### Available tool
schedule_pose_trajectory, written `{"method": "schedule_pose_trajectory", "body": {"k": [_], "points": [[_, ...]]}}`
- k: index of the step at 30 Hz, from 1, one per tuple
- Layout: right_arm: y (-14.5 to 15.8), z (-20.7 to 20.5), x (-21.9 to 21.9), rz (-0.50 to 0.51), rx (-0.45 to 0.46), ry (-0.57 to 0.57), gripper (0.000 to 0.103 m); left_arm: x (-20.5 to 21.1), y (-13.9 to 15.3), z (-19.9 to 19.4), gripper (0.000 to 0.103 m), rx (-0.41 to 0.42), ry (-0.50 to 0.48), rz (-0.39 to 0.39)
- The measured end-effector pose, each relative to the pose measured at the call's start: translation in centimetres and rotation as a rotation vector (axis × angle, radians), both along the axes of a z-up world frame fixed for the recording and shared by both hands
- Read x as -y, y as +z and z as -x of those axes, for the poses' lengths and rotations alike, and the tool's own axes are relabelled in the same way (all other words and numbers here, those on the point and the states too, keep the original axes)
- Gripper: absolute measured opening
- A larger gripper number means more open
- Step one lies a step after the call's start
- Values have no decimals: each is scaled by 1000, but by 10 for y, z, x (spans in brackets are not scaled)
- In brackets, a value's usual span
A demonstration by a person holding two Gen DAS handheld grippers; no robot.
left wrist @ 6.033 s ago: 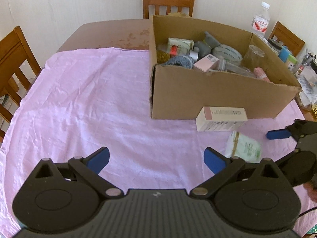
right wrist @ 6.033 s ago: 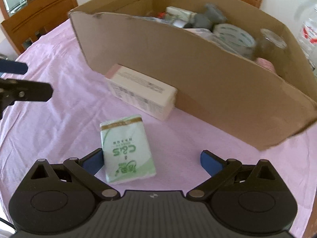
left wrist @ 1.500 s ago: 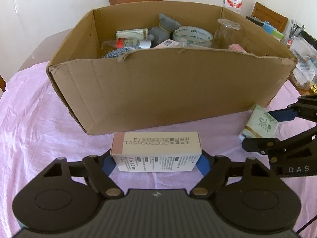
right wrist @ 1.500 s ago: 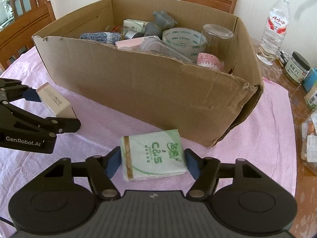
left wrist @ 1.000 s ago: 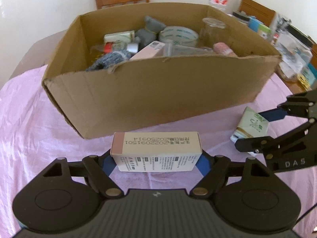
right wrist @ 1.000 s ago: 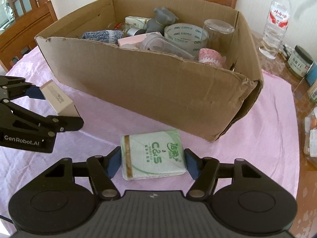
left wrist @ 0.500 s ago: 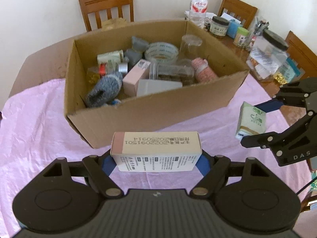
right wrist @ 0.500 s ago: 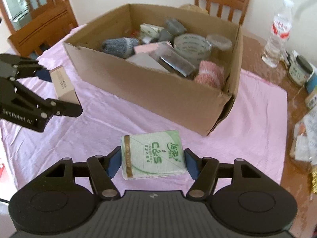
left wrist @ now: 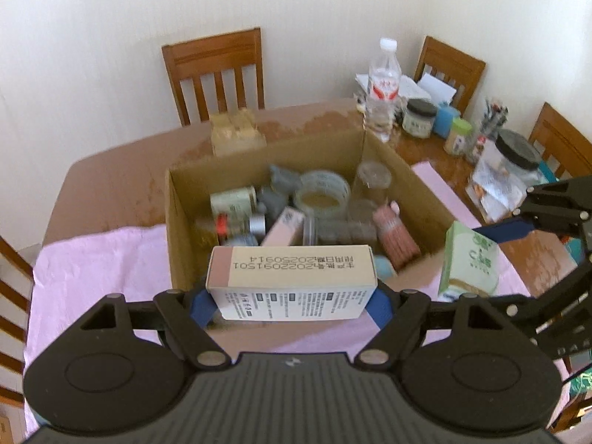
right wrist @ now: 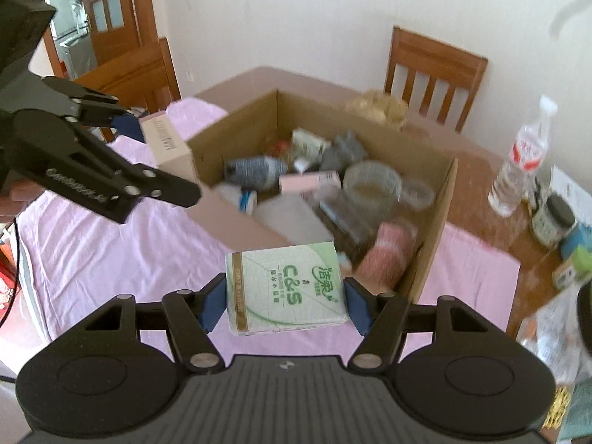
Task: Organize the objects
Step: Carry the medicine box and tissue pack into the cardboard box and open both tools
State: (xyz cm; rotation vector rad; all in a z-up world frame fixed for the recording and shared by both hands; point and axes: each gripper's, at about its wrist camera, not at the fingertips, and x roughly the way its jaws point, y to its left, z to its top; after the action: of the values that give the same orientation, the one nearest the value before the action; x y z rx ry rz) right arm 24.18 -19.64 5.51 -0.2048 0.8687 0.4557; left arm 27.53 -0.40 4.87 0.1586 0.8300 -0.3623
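From the left wrist view, our left gripper (left wrist: 292, 301) has its jaws pinching the long white carton (left wrist: 292, 281) by its two ends, held level in the air in front of the open cardboard box (left wrist: 418, 188). The box stands on the pink cloth (left wrist: 96, 262) over the counter (left wrist: 111, 185) and is already crowded: a tape roll (left wrist: 322, 196), a grey toy, a pink spool, small tins. At the right edge our right gripper (left wrist: 492, 259) carries the green tissue pack (left wrist: 470, 259) beside the box's near corner

From the right wrist view, the right gripper's (right wrist: 285, 301) jaws pinch the tissue pack (right wrist: 286, 290) across its width, lifted clear of the cloth near the box's front wall (right wrist: 236, 222). The left gripper (right wrist: 148, 155) holds its carton (right wrist: 166, 144) at the box's left corner

We judge most of the sorting done; what is left is carrying these two over the rim and releasing them inside, in the little free space
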Motion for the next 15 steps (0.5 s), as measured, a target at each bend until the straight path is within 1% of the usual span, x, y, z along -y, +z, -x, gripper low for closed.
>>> {"method": "schedule_pose_trajectory", "body": {"k": [5,7,9,15], "points": [[15,-13,-1,-9,45,-3,71,-1,7,-16,80,46,19,-4],[19,-18,-1,-15,54,-11,71,-1,8,-22,90,56,36,-6],[21,-22,-1,-22,62,-17,71,-2,7,-26,95,64,42,-3],[22,-32,-3,-34,63,-24,71,-3,2,-26,100,68,59,-11]]}}
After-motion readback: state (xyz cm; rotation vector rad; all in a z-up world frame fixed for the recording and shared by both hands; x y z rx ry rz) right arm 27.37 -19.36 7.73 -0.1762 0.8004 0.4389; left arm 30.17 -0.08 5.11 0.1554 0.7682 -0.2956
